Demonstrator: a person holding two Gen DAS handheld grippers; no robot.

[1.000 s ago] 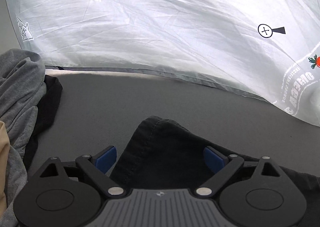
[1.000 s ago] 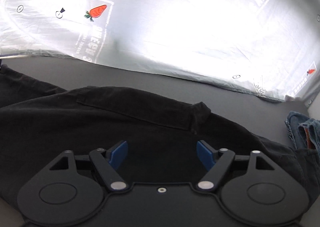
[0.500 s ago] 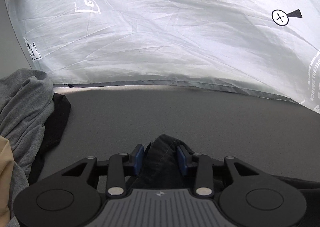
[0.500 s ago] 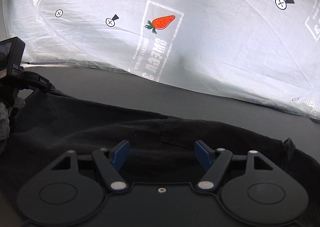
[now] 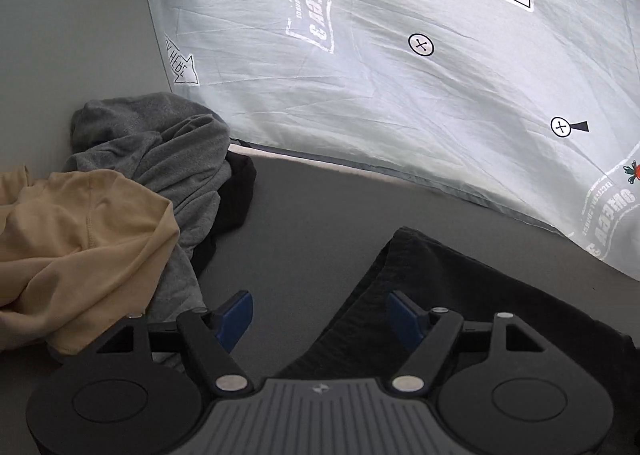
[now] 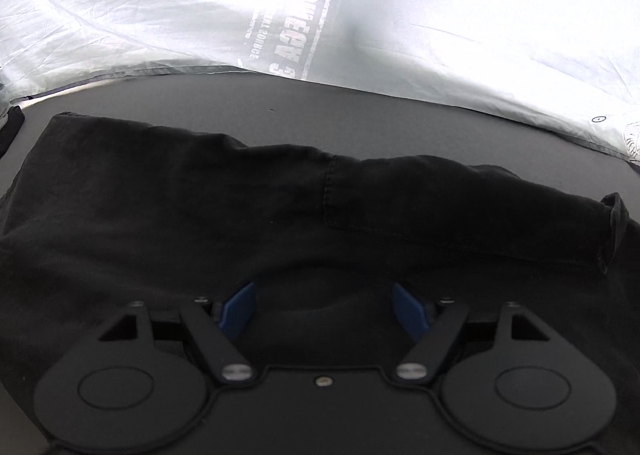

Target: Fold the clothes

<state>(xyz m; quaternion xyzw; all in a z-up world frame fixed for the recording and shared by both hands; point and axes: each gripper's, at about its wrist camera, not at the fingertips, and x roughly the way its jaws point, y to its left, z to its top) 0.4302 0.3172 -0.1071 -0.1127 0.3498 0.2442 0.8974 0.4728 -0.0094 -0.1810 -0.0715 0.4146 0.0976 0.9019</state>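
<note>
You're working over a dark grey surface (image 5: 320,215), flat and matte; whether it's a desk or a mattress you can't tell from here. Behind it rises a pale printed sheet (image 5: 400,95), creased, carrying carrots, crossed circles, arrows and mirrored lettering, glaring almost white in the right wrist view. To your left sits a heap: a tan garment (image 5: 72,239) on top of a grey sweatshirt (image 5: 168,151), with a black piece (image 5: 236,191) peeking out from under it. The black trousers (image 6: 280,215) lie spread across the surface in front of you, a patch pocket and a belt loop showing toward the right. Your left gripper (image 5: 320,315) has its jaws apart and opening, one pad over bare surface, the other at the trousers' edge, nothing pinched. Your right gripper (image 6: 324,309) is hovering over the dark cloth with its jaws closing, but the pads aren't pressing on any fold that you can see. The fabric there is so dark that its folds barely read, and both gripper bodies hide the near edge.
</note>
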